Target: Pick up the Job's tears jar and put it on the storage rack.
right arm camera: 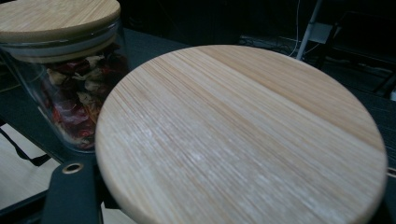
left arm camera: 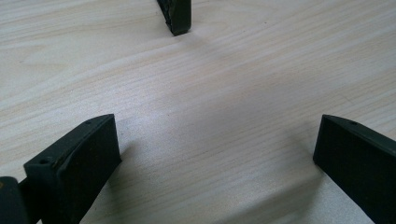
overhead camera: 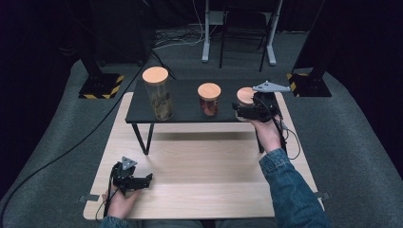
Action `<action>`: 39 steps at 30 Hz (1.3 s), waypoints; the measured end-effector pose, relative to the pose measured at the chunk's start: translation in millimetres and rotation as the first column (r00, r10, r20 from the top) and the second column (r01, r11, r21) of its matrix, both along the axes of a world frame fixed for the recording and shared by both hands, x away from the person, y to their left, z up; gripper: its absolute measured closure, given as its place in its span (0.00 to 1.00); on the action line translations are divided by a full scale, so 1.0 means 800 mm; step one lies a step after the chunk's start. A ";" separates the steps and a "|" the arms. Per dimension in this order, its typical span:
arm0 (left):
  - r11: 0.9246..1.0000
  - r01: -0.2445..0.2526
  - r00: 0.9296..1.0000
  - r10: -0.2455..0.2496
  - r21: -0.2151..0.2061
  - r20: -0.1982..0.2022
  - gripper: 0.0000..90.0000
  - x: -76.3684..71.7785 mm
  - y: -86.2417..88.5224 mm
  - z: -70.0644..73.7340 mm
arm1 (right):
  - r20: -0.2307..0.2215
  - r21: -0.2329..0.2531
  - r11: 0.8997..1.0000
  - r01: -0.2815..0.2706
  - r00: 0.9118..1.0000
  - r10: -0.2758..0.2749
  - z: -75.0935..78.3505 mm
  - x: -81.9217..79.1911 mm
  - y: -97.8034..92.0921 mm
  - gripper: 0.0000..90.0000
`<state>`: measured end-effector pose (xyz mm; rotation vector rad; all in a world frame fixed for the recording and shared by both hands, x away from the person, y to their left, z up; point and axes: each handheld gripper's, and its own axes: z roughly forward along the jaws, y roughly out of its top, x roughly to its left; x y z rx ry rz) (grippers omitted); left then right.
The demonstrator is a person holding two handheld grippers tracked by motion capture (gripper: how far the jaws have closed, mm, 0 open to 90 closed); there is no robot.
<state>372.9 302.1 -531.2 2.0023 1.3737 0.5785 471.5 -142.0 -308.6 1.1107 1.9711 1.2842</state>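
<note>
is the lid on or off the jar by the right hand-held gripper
On, as far as shows: the wooden lid lies flat where the right hand-held gripper sits at the jar on the black shelf. The jar body under it is hidden.

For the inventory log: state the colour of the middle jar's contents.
Red, with pale bits; the middle jar shows best in the right gripper view.

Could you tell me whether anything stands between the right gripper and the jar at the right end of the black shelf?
Nothing visible does. The right gripper is already at the right-hand jar; in the right gripper view its wooden lid sits just above one black jaw. The middle jar of red contents stands off to the side, apart from it.
</note>
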 end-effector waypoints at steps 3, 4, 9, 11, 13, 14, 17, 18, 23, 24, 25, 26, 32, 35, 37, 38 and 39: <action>1.000 0.000 1.000 0.000 0.001 0.000 0.00 0.000 0.000 0.000 | 0.004 0.003 1.000 0.005 1.000 -0.005 0.000 -0.002 0.000 0.24; 1.000 0.000 1.000 0.000 0.000 0.000 0.00 0.000 0.000 0.000 | 0.002 0.006 1.000 0.008 1.000 -0.008 0.001 -0.002 -0.001 0.22; 1.000 0.000 1.000 0.000 0.001 0.000 0.00 0.000 0.000 0.000 | -0.006 0.016 1.000 0.023 1.000 -0.023 0.001 -0.005 -0.004 0.16; 1.000 0.000 1.000 0.000 0.001 0.000 0.00 0.000 0.000 0.000 | -0.006 0.016 1.000 0.020 1.000 -0.020 0.001 -0.006 -0.003 0.16; 1.000 0.000 1.000 0.000 0.001 0.000 0.00 0.000 0.000 0.000 | -0.010 0.014 1.000 0.018 1.000 -0.018 0.001 -0.007 -0.003 0.14; 1.000 0.000 1.000 0.000 0.000 0.000 0.00 0.000 0.000 0.000 | -0.010 0.015 1.000 0.018 1.000 -0.018 0.001 -0.008 -0.002 0.14; 1.000 0.000 1.000 0.000 0.000 0.000 0.00 0.000 0.000 0.000 | -0.011 0.021 1.000 0.016 1.000 -0.015 0.001 -0.010 -0.002 0.13; 1.000 0.000 1.000 0.000 0.000 0.000 0.00 0.000 0.000 0.000 | -0.013 0.021 1.000 0.015 1.000 -0.015 0.001 -0.010 -0.002 0.13; 1.000 0.000 1.000 0.000 0.000 0.000 0.00 0.000 0.000 0.000 | 0.001 0.028 0.999 0.019 1.000 -0.019 0.002 -0.017 -0.004 0.12; 1.000 0.000 1.000 0.000 0.001 0.000 0.00 0.000 0.000 0.000 | 0.006 0.028 0.999 0.020 1.000 -0.020 0.001 -0.019 -0.004 0.11; 1.000 0.000 1.000 0.000 0.000 0.000 0.00 0.000 0.000 0.000 | 0.007 0.029 0.999 0.021 1.000 -0.021 0.001 -0.021 -0.005 0.11; 1.000 0.000 1.000 0.000 0.001 0.000 0.00 0.000 0.000 0.000 | 0.002 0.033 0.999 0.017 1.000 -0.017 0.001 -0.022 -0.005 0.10; 1.000 0.000 1.000 0.000 0.001 0.000 0.00 0.000 0.000 0.000 | 0.009 0.039 0.999 0.013 1.000 -0.013 0.001 -0.032 -0.008 0.09; 1.000 0.000 1.000 0.000 0.000 0.000 0.00 0.000 0.000 0.000 | 0.012 0.049 0.999 0.013 1.000 -0.013 0.000 -0.038 -0.010 0.08; 1.000 0.000 1.000 0.000 0.001 0.000 0.00 0.000 0.000 0.000 | 0.016 0.048 0.999 0.014 1.000 -0.015 0.000 -0.042 -0.011 0.07; 1.000 0.000 1.000 0.000 0.000 0.000 0.00 0.000 0.000 0.000 | 0.019 0.049 0.999 0.013 1.000 -0.014 0.000 -0.044 -0.012 0.07; 1.000 0.000 1.000 0.000 0.001 0.000 0.00 0.000 0.000 0.000 | 0.018 0.051 0.999 0.013 1.000 -0.014 -0.001 -0.046 -0.012 0.07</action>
